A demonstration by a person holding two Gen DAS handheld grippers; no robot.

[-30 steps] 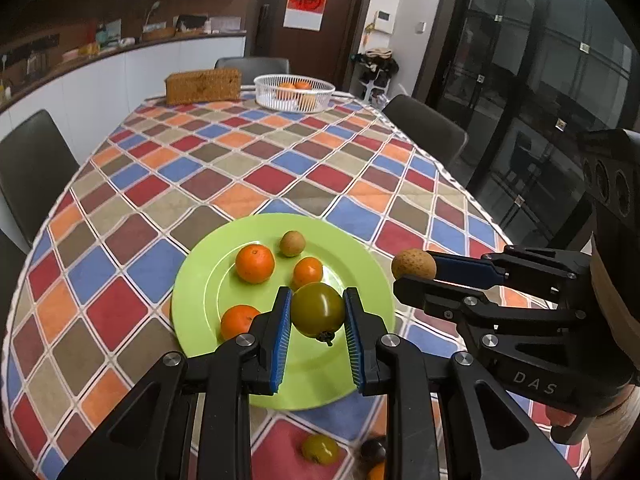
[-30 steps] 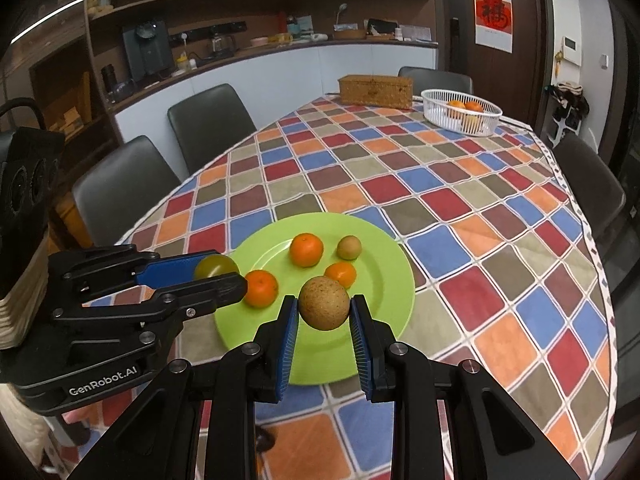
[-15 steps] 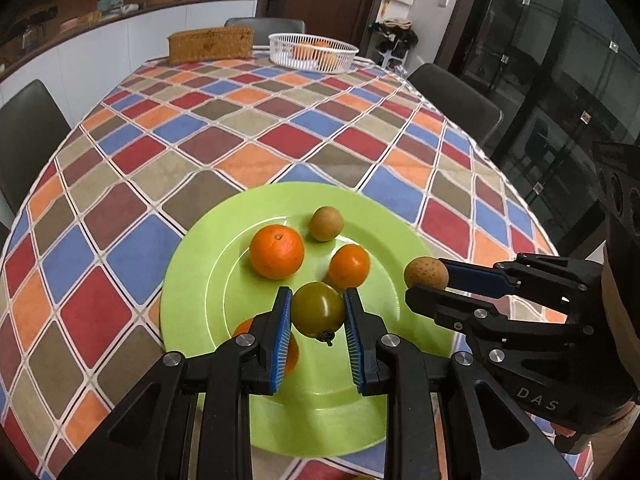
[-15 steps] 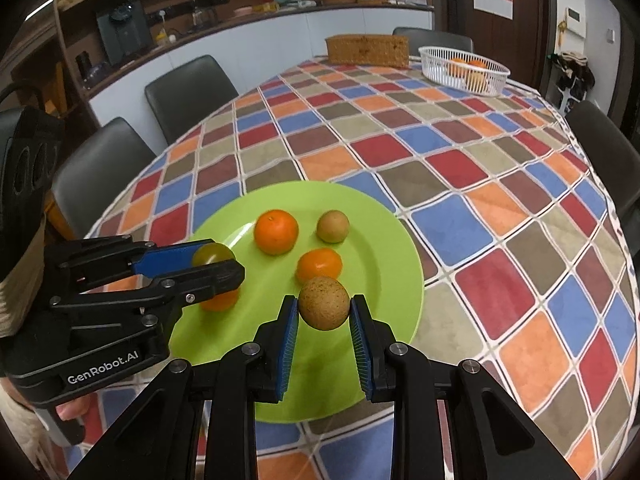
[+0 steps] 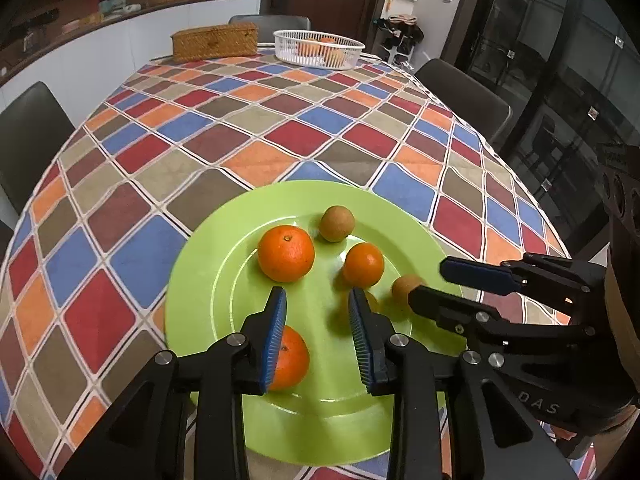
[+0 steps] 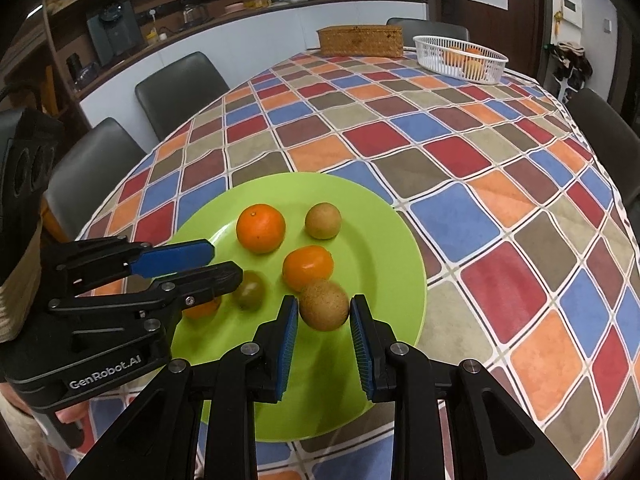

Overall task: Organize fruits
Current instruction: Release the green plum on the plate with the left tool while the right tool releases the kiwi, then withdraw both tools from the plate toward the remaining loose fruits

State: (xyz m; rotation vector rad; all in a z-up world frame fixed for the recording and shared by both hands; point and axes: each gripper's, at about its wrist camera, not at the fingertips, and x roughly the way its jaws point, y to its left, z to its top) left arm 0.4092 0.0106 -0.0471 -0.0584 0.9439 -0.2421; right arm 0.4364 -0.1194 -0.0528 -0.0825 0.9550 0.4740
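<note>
Left wrist view: the left gripper [image 5: 317, 320] hangs with jaws spread and empty over the round lime-green plate [image 5: 192, 280] at centre frame. Best to lift it straight up, clear of the bright glossy orange [image 5: 285, 253] and the others around it.

Right wrist view: the right gripper [image 6: 324, 322] is released too, its pads flanking the rough brown round fruit [image 6: 324, 304] low in the frame; it looks blurred, perhaps rolling. The dull olive-green fruit [image 6: 250, 290] lies lower left.
</note>
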